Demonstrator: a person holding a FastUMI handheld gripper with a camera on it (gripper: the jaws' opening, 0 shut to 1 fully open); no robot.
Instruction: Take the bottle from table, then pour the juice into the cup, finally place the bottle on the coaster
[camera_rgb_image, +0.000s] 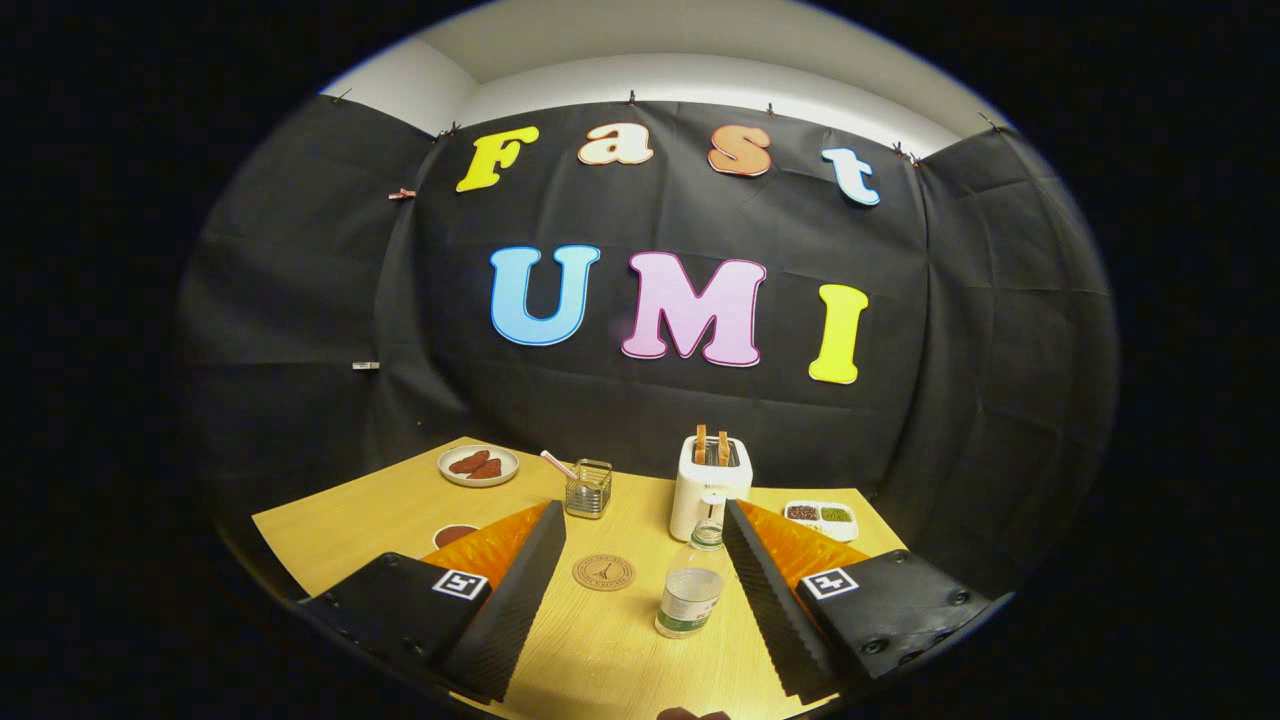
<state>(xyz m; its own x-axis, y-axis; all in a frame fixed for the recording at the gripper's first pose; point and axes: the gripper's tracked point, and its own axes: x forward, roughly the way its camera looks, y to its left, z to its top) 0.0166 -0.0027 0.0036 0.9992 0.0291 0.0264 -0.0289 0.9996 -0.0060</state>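
Over on the far left of the wooden table (350, 520) sits a plate (478, 465) with reddish-brown pieces on it; nearer, a dark round dish (455, 534) peeks out just behind the left finger; beyond that finger's tip stands a small glass cup (589, 488) with a straw leaning out of it. The gripper (633, 590) hangs above the table with its jaws spread wide — nothing pinched; between the fingers lies the round coaster (604, 572), closer to the left one; the clear bottle (692, 588) stands upright, also between them, just beside the right finger but apart from it. Behind the bottle is a white toaster (708, 482) with two slices up; further right — a small white tray (820, 515) holding dark and green fillings.
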